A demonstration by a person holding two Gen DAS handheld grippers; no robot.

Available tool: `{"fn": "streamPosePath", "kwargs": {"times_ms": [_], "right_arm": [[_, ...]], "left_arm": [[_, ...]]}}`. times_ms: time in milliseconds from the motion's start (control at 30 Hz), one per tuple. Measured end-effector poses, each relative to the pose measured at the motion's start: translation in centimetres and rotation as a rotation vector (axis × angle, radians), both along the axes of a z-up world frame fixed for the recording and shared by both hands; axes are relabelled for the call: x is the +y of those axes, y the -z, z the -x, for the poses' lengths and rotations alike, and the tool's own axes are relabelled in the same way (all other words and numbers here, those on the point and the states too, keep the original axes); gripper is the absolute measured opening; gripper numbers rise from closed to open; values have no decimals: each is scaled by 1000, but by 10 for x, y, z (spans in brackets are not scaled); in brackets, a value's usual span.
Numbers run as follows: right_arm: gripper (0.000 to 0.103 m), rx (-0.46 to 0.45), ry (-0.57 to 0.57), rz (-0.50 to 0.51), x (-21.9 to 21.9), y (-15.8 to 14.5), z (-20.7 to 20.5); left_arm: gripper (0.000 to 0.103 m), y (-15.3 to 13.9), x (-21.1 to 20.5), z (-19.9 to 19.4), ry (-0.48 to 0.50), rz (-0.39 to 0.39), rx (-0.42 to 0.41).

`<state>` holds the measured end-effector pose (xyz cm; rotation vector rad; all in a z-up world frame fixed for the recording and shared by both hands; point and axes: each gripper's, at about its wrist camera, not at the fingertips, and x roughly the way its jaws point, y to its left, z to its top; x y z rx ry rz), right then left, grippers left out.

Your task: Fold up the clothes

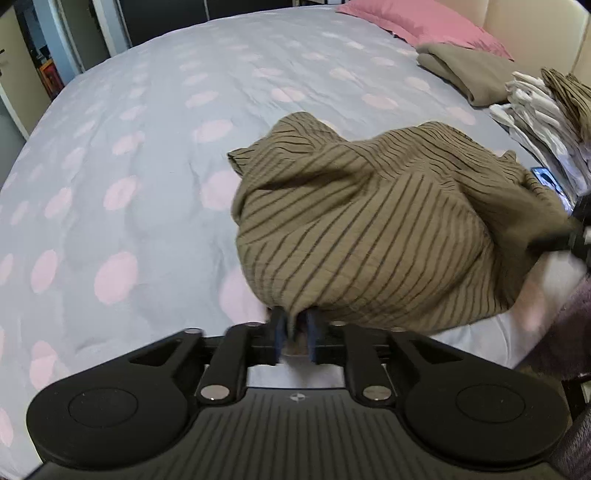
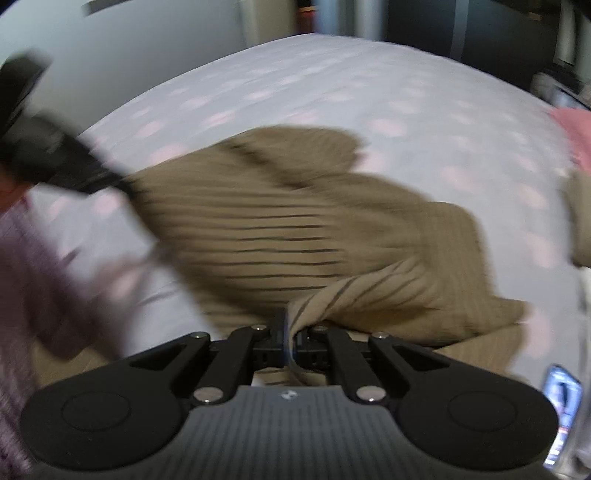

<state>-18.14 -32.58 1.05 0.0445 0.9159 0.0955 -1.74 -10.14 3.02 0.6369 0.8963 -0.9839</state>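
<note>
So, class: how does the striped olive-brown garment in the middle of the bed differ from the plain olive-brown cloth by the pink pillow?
The striped olive-brown garment carries dark lines; the plain olive-brown cloth has none. The striped garment lies loose and bunched, its edges at both hand-held grippers; the plain cloth lies folded flat, untouched. Both are olive-brown and on the bed.

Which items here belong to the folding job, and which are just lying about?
In the job: striped olive garment, left gripper, right gripper.

Lying about: pink pillow, folded olive cloth, stack of folded clothes, phone, spotted bedcover.
</note>
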Motion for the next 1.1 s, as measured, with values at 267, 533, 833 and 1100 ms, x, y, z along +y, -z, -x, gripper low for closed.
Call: {"fn": "streamPosePath", "kwargs": {"times_ms": [267, 533, 833, 1100], "right_arm": [[13, 55, -185, 44, 63, 22, 18], [46, 80, -174, 25, 38, 6, 41], [49, 49, -153, 263, -7, -19, 55], [46, 56, -261, 454, -22, 24, 24]], "left_arm": [[36, -1, -14, 46, 91, 65, 46], [36, 3, -44, 91, 181, 141, 133], [42, 16, -75, 127, 211, 139, 231], [40, 40, -74, 130, 150, 36, 223]]}}
